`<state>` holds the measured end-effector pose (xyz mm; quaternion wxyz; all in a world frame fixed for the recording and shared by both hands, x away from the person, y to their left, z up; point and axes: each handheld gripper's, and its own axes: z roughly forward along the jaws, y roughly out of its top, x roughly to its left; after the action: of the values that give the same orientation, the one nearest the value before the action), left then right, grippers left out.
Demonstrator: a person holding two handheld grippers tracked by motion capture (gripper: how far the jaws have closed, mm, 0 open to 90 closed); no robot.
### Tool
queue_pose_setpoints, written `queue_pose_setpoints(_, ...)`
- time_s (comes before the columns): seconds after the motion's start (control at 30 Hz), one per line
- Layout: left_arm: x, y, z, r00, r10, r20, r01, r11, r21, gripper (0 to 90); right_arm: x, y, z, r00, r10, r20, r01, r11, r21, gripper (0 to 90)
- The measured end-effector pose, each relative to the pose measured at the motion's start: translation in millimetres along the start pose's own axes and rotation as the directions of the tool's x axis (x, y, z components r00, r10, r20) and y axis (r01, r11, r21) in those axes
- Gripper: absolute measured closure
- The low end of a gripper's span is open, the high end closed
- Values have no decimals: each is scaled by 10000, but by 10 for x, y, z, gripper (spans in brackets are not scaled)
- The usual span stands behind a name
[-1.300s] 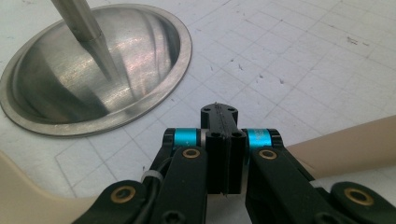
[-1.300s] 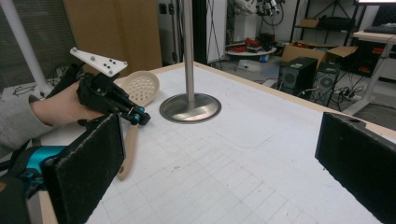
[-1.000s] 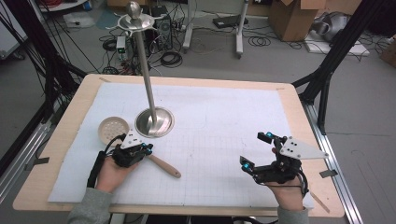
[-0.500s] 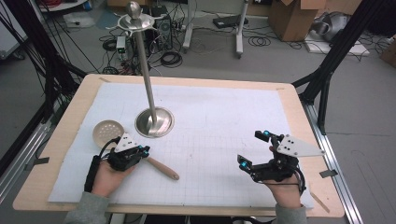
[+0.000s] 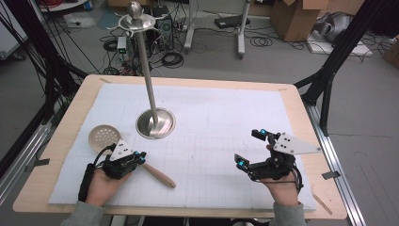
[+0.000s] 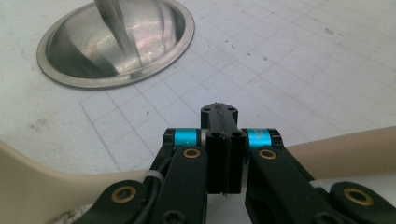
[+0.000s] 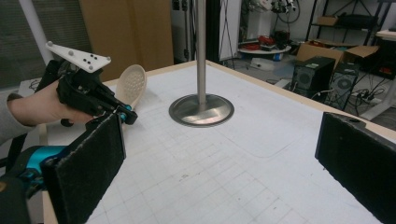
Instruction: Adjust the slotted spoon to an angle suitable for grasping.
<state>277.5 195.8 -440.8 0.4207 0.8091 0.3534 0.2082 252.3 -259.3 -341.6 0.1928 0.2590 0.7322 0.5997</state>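
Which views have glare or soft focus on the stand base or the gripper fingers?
Left gripper view: the round polished steel stand base carries bright glare patches, and the shut black fingers are slightly soft up close. Right gripper view: the base shows a mild sheen; the near black fingers blur.

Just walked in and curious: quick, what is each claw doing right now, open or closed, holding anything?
Left claw: closed, sitting over the slotted spoon's handle; a real grip cannot be told.
Right claw: open, holding nothing.
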Motion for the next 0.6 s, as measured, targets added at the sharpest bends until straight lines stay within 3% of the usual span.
queue_pose_setpoints(0.23,3,-55,-58,9999,-153,52,153,9999,67,900,-9,26,48,9999,39,-119,-40,10000,-89,6)
queue_pose_setpoints(0.5,-8,-114,-100,10000,-54,-8,54,9999,114,900,-10,49,119,9997,-24,-236,21,9999,-128,6)
queue_pose_setpoints(0.6,35,-129,-102,9991,408,90,-408,9991,-75,899,12,51,162,9994,-63,-335,63,10000,-16,6)
